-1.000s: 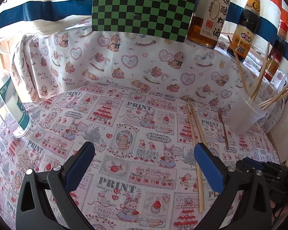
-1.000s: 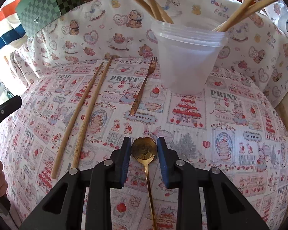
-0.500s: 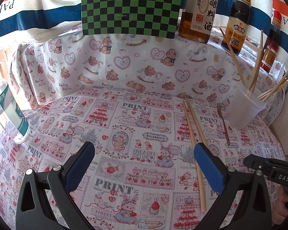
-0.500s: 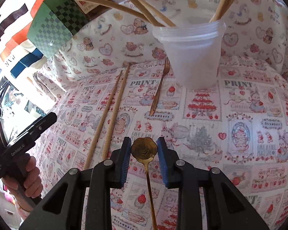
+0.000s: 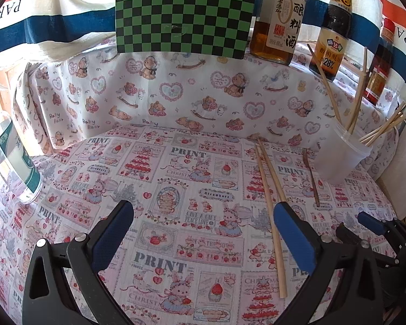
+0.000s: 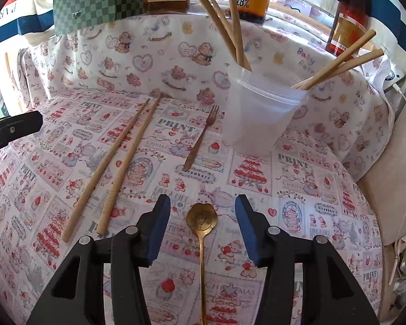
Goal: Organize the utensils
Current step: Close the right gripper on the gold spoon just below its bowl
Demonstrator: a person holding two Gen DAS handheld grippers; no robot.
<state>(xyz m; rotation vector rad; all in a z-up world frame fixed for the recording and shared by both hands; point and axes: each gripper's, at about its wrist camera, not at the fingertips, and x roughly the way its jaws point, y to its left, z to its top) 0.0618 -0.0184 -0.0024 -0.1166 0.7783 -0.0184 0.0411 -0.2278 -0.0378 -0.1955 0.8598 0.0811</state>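
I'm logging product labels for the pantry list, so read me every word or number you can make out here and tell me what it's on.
"PRINT", "CHRISTMAS", "Strawberry": patterned tablecloth.
"Baby Bear": bear-print cloth behind it.
"原酿料酒": amber bottle.
"28%": dark bottle; its other characters are too small.
"PAR": striped fabric, reading mirrored and cut off.
Red-capped bottle and the green-labelled bottle at left: unreadable.

The bench wears a white cloth printed with red strawberries, cakes, bunnies and grey "PRINT" lettering. Behind it hangs a paler cloth with brown teddy bears and pink hearts. A board shows green and black checks. The spoon is gold, the fork bronze, the chopsticks pale tan, the cup frosted clear. Both claws, left claw and right claw, are black with blue pads.
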